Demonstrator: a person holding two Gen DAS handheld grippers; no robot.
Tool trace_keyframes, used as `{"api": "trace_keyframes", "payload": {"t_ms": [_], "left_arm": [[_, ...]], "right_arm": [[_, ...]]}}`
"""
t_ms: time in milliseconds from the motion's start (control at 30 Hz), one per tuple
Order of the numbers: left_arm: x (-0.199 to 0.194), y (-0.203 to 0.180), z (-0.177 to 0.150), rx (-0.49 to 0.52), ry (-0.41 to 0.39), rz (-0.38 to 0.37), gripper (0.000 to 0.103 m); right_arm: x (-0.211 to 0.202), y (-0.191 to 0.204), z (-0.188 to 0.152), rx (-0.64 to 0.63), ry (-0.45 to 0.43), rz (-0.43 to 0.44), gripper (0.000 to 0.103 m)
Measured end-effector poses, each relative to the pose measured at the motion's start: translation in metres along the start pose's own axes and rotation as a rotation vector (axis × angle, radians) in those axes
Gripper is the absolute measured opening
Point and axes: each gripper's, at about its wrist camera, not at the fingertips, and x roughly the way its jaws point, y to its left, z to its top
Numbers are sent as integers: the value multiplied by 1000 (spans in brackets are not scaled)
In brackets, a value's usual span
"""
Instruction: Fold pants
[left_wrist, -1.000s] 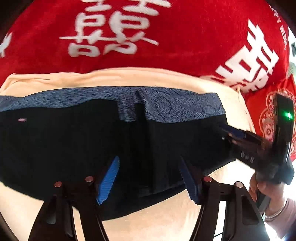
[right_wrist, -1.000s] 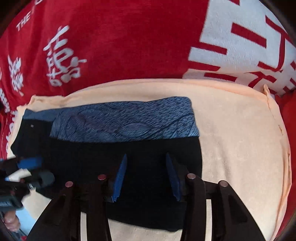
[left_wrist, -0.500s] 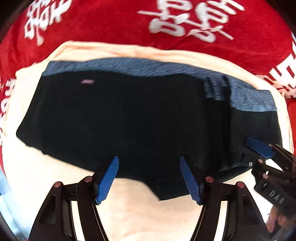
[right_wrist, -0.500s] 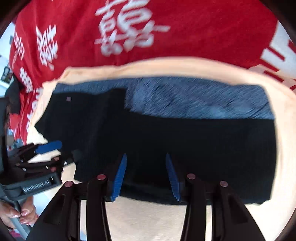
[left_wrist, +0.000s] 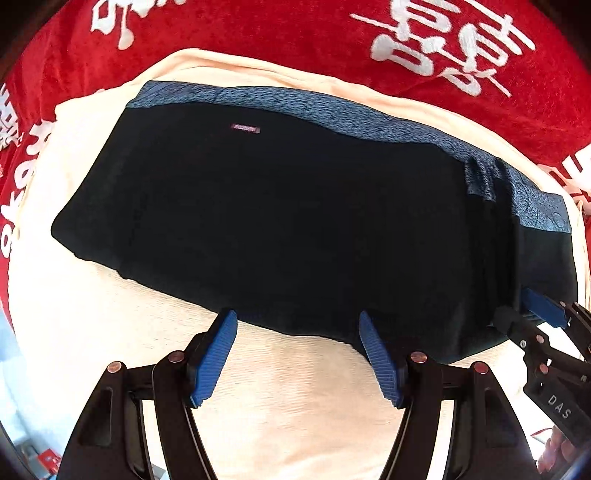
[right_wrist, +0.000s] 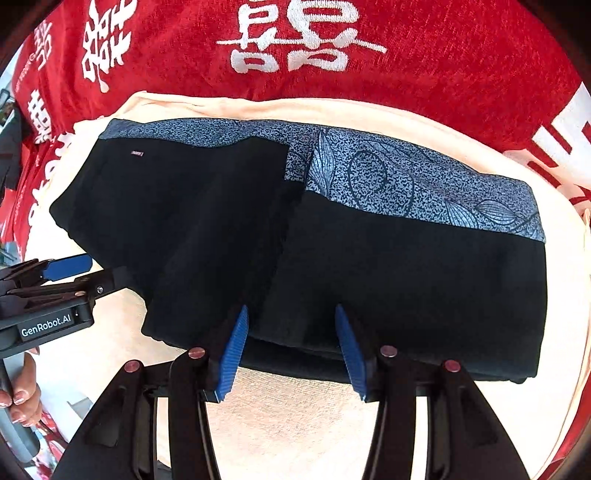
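The black pants (left_wrist: 280, 221) with a blue patterned waistband (left_wrist: 362, 122) lie flat on a cream towel (left_wrist: 110, 332). In the right wrist view the pants (right_wrist: 406, 280) show a folded layer on the left side and the waistband (right_wrist: 406, 181) along the far edge. My left gripper (left_wrist: 297, 321) is open and empty, just at the pants' near edge. My right gripper (right_wrist: 290, 314) is open, its fingers over the near hem. The right gripper also shows in the left wrist view (left_wrist: 535, 321), and the left gripper in the right wrist view (right_wrist: 70, 269).
A red blanket with white characters (left_wrist: 332, 48) lies under and behind the towel, also in the right wrist view (right_wrist: 443, 62). The towel's right edge (right_wrist: 585, 258) is close to the pants. A hand (right_wrist: 18, 398) holds the left gripper's handle.
Both grippers have pulled back and swung left, so the whole pants now show. The pants have not visibly moved. Both grippers have stayed open.
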Motion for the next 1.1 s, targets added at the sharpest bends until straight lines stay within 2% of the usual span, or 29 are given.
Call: {"api": "trace_keyframes", "payload": {"t_ms": [167, 533, 733, 900, 1100], "left_arm": [[1, 25, 4, -25, 7, -2, 70], [2, 72, 3, -49, 4, -3, 70], [5, 97, 5, -75, 5, -12, 70], [4, 105, 12, -96, 10, -6, 70], [7, 125, 14, -108, 15, -9, 70]], "right_arm": [[-1, 11, -5, -48, 12, -31, 54], [-5, 22, -7, -13, 22, -34, 54], [-12, 18, -4, 24, 30, -7, 54], [-20, 32, 2, -15, 8, 37, 54], [-2, 42, 7, -23, 37, 32, 54]]}}
